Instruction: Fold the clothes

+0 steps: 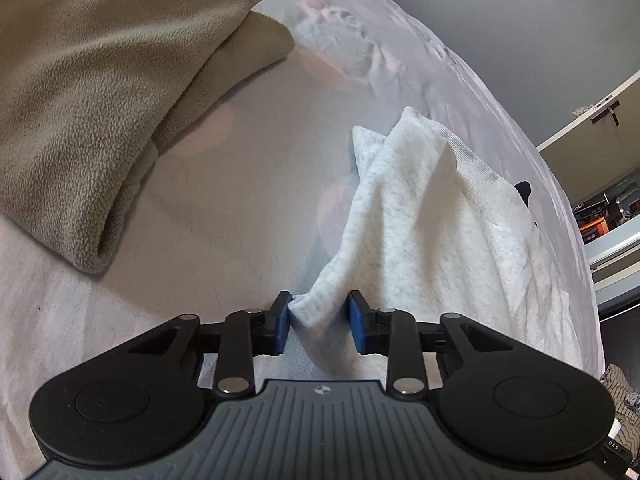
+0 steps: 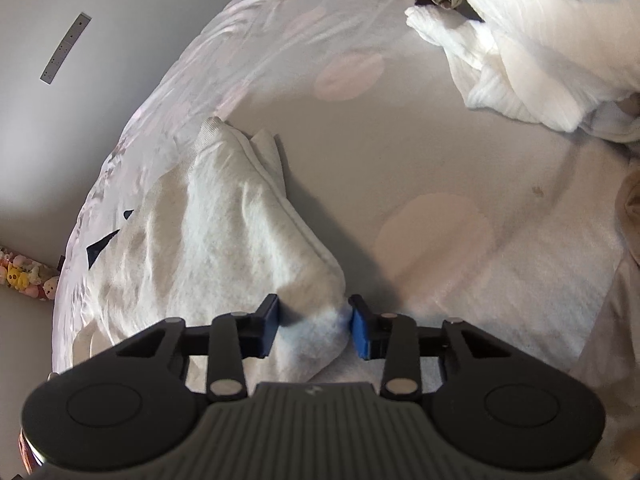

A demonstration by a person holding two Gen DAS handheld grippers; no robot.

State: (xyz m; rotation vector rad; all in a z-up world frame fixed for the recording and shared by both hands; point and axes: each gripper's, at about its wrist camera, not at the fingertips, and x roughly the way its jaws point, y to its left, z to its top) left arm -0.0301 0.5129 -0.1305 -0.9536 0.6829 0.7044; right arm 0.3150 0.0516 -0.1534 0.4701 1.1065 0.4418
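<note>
A white-grey heathered garment [image 1: 420, 208] with a black print [image 1: 524, 190] lies partly raised on the bed, tented to a peak at its far end. My left gripper [image 1: 318, 320] is shut on its near corner, with thick cloth filling the gap between the blue pads [image 1: 282, 324]. In the right wrist view the same garment [image 2: 224, 232] runs as a folded ridge towards my right gripper [image 2: 314, 322], which is shut on another near corner. The cloth touches the right pad [image 2: 360, 332] and casts a shadow on the sheet beside it.
A folded beige fleece [image 1: 100, 92] lies on the bed sheet [image 1: 240, 200] at the left. A heap of white clothes [image 2: 540, 48] sits far right. A striped cloth [image 1: 624, 400] hangs past the bed's edge. Plush toys [image 2: 24, 276] line the floor. Shelving [image 1: 600, 216] stands beyond.
</note>
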